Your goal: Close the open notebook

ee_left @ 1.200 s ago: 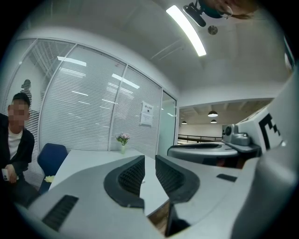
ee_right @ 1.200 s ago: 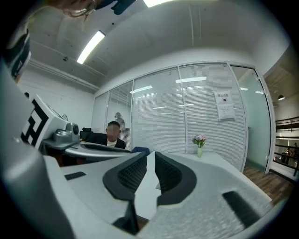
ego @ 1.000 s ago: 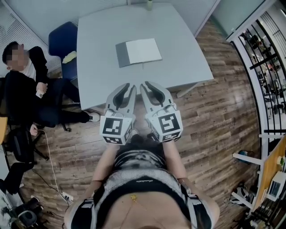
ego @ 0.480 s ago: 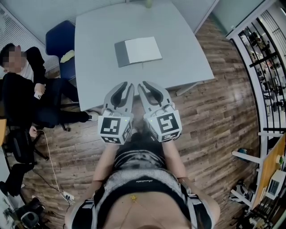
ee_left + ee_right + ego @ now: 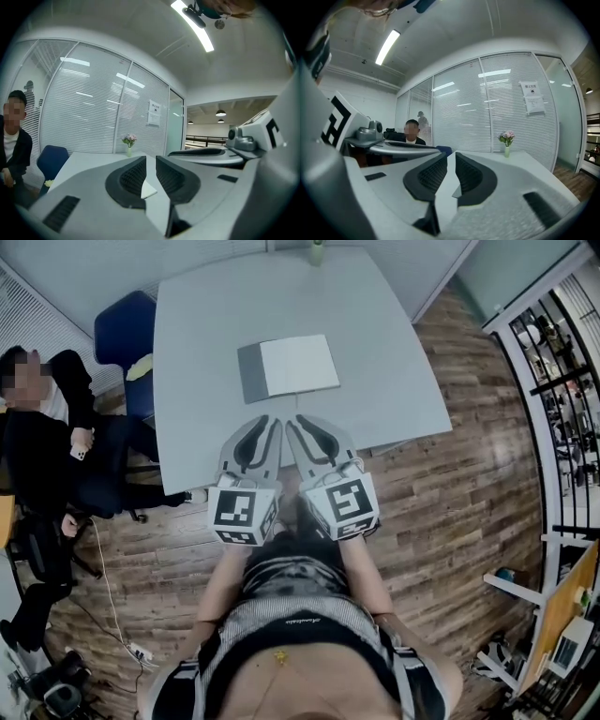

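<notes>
The open notebook lies flat in the middle of the grey table, with a white page on the right and a grey cover on the left. My left gripper and right gripper are side by side over the table's near edge, just short of the notebook, pointing at it. Each stands open by a narrow slit with nothing between its jaws. In the left gripper view the left gripper shows a white corner of the notebook through the slit. In the right gripper view the right gripper shows a grey corner.
A small vase of flowers stands at the table's far edge. A blue chair sits at the table's left side, and a person in dark clothes sits on the floor left of it. Metal shelving lines the right.
Both grippers have moved forward together over the table's near edge, closer to the notebook. Their jaws look the same as before.
</notes>
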